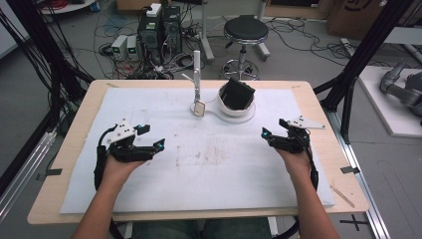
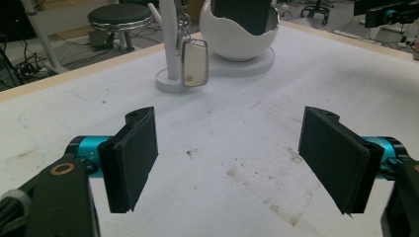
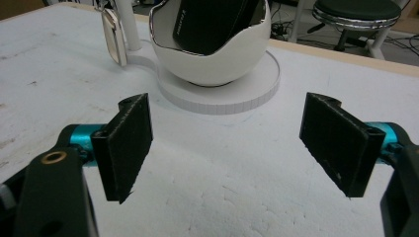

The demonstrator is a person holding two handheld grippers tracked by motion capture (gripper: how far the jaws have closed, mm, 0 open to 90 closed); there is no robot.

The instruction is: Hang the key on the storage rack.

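Observation:
On the white foam mat [image 1: 149, 189], at the far middle, stands a white holder [image 1: 219, 113]: a thin pole [image 1: 197, 69] with a pale key tag [image 1: 199, 108] hanging from it, and an egg-shaped bowl [image 1: 244, 110]. A black flat case [image 1: 237, 93] leans inside the bowl. My left gripper [image 1: 152, 136] rests at the left of the mat, open and empty, well short of the tag [image 2: 194, 62]. My right gripper [image 1: 272, 128] rests at the right, open and empty, facing the bowl [image 3: 212, 64] and the case [image 3: 212, 22].
The wooden table [image 1: 323, 124] edges frame the mat. Beyond the far edge stand a black stool [image 1: 245, 31], computer boxes [image 1: 159, 30] and floor cables. Black frame posts [image 1: 366, 50] rise at both sides. A grey machine part [image 1: 403, 87] lies at the right.

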